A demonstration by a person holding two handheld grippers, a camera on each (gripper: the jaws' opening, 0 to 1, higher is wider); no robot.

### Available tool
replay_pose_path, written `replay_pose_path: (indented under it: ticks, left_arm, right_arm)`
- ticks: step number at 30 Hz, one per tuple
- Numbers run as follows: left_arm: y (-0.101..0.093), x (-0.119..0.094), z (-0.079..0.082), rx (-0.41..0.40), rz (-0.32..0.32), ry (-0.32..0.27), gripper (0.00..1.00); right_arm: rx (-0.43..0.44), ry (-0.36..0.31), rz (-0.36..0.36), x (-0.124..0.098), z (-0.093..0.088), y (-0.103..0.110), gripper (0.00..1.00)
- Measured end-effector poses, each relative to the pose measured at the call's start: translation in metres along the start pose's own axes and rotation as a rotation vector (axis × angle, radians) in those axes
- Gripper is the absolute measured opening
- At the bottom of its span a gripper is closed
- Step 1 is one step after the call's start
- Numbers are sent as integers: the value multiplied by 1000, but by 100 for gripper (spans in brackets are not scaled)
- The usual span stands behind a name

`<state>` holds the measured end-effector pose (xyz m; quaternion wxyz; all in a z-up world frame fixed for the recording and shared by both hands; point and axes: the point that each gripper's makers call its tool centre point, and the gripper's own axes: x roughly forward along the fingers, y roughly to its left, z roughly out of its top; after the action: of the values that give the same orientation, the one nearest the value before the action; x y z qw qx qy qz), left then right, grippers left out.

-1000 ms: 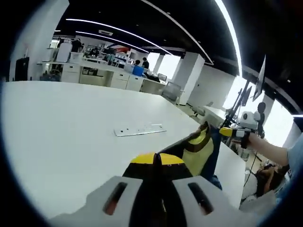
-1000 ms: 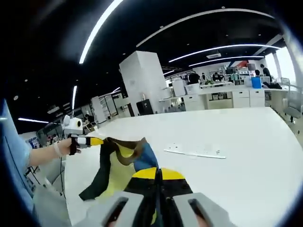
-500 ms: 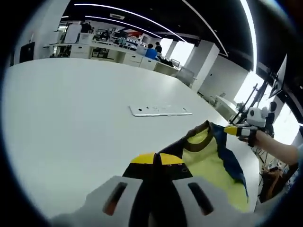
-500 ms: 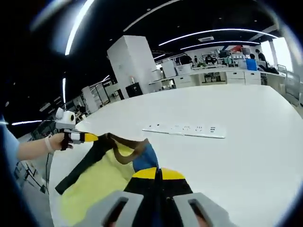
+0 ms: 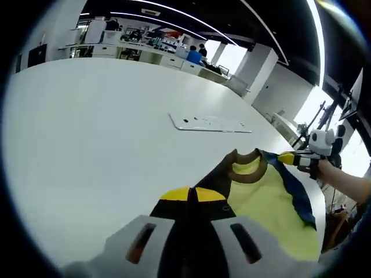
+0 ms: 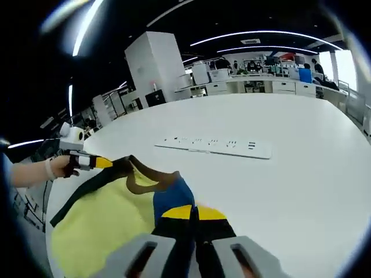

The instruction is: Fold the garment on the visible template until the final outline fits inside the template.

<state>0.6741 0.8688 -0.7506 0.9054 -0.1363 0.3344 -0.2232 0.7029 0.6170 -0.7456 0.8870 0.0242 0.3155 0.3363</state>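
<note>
A yellow garment (image 5: 261,197) with a brown collar, black trim and a blue shoulder hangs stretched between my two grippers, low over the white table (image 5: 87,133). My left gripper (image 5: 192,194) is shut on its black shoulder edge. My right gripper (image 5: 285,157), held by a hand, comes in from the right, pinching the blue shoulder. In the right gripper view the garment (image 6: 104,211) spreads to the left. There my right gripper (image 6: 194,213) is shut on the blue part and my left gripper (image 6: 104,163) holds the far corner.
A white power strip (image 5: 208,123) lies on the table beyond the garment, also the power strip (image 6: 214,146) in the right gripper view. The table's edge (image 5: 290,136) runs near the person's side. Office desks (image 6: 278,87), a white column (image 6: 153,69) and people stand far behind.
Both grippers have come down toward the table with the garment. It has gone from hanging bunched to spread wider and flatter, collar facing up. Both stay shut on it.
</note>
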Motion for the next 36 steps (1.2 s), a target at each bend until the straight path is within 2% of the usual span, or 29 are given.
replay_pose_path:
  ticks: [5,7,11,13,14,17,19,21,26,30,36]
  left_arm:
    - [5,4,-1,16,6,9,0]
    - [5,4,0,19,2,5,0]
    - [2,2,5,82,-12,-12,0]
    - [-2,-1,9,134,-22,-16,12]
    - [-4,-1,9,136,-28,-12,20]
    - [-12,-8,12,190,-46,-15,31]
    - [-13,-9,12,184,-57,-11,39]
    - [-17,-14,14,207,-63,-13,48]
    - [-27,-26,19,251,-70,-21,59]
    - [-35,-39,20,292,-68,-21,64]
    - [-43,-59,17,314,-66,-26,71]
  right_arm:
    - [-12,30,-1,5,-8,-1,0]
    - [-12,27,10,4,-7,0,0]
    - [-31,4,4,0,-3,1,2]
    - [-28,-9,15,-1,2,2,15]
    - [-51,-6,-3,-3,3,0,20]
    - [-73,-14,-1,-9,5,2,31]
    - [-75,-26,3,-14,6,5,44]
    - [-115,-23,-6,-19,5,7,53]
    - [-143,-11,9,-28,6,14,65]
    - [-207,7,9,-45,1,24,78]
    - [-250,32,-7,-68,-8,39,87]
